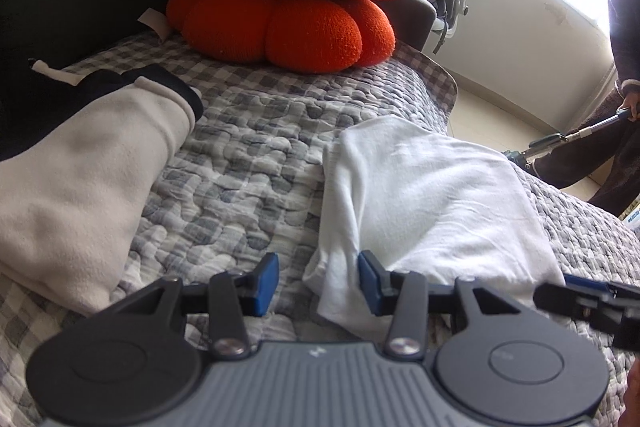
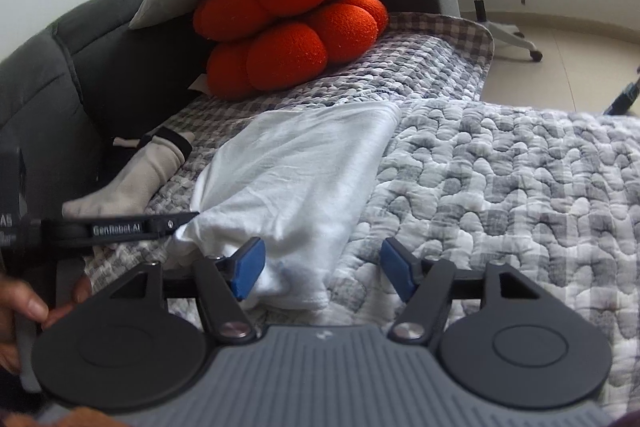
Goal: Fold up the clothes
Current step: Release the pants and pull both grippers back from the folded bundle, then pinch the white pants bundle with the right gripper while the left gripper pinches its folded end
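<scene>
White garment point(image 1: 432, 195), laid as a long, partly folded panel on the quilted cover point(image 1: 248, 163) of the sofa, its near end bunched just ahead of both tools. My left gripper point(image 1: 318, 283) is spread wide, one pad at the cloth's near left edge, nothing held. My right gripper point(image 2: 322, 269) is likewise released over the near corner. A beige-and-dark garment point(image 1: 80, 179) lies apart, to the left. I judge a fold is underway on the white piece; any further fold calls for pinching both near corners evenly.
</scene>
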The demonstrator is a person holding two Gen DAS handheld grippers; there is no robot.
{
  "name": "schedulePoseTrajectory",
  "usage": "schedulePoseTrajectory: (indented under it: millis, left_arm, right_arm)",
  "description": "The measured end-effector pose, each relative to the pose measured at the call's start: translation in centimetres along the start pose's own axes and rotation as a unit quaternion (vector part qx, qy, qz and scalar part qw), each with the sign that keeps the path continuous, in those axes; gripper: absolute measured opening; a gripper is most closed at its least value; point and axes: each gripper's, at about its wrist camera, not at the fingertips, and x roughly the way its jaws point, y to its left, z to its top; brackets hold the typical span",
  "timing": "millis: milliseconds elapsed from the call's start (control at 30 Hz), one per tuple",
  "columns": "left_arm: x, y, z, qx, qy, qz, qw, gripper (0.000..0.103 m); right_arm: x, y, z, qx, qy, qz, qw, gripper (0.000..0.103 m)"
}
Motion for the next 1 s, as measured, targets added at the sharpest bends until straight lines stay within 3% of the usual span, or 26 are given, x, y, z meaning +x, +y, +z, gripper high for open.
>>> schedulePoseTrajectory:
  millis: [133,233,300,367,467,600,767,1000]
  left_arm:
    - [-0.1,0.1,-0.1,0.002,0.006,-0.001,1.0000,0.048]
    - [-0.1,0.2,-0.1,0.001,0.011,-0.002,0.9999,0.050]
    - [-0.2,0.3,0.0,-0.005,0.018,-0.002,0.9998,0.050]
    - [-0.3,0.2,0.2,-0.008,0.028,-0.002,0.9996,0.051]
    - [-0.7,0.1,0.4,-0.007,0.045,-0.001,0.9989,0.053]
    - [-2.3,-0.1,0.2,-0.005,0.056,0.010,0.9984,0.054]
    - [-5.6,0.1,0.5,-0.027,0.040,0.003,0.9988,0.055]
    - [-9.5,-3.0,1.1,-0.023,0.024,-0.022,0.9992,0.056]
  right_arm:
    - [0.6,-1.5,0.9,0.082,-0.001,0.021,0.996,0.069]
    - [0.7,-1.3,0.7,0.088,-0.012,0.016,0.996,0.066]
    - [0.5,-0.8,0.6,0.081,-0.019,0.004,0.997,0.051]
    - [0.0,-0.6,0.8,0.079,-0.022,0.000,0.997,0.028]
    - [-0.9,-0.2,1.1,0.077,-0.028,-0.005,0.997,0.020]
    - [-2.0,0.2,1.5,0.073,-0.035,-0.012,0.997,0.017]
    - [-3.5,0.8,2.1,0.069,-0.043,-0.020,0.996,0.016]
    - [-9.6,-1.5,1.7,0.052,-0.060,-0.030,0.996,0.015]
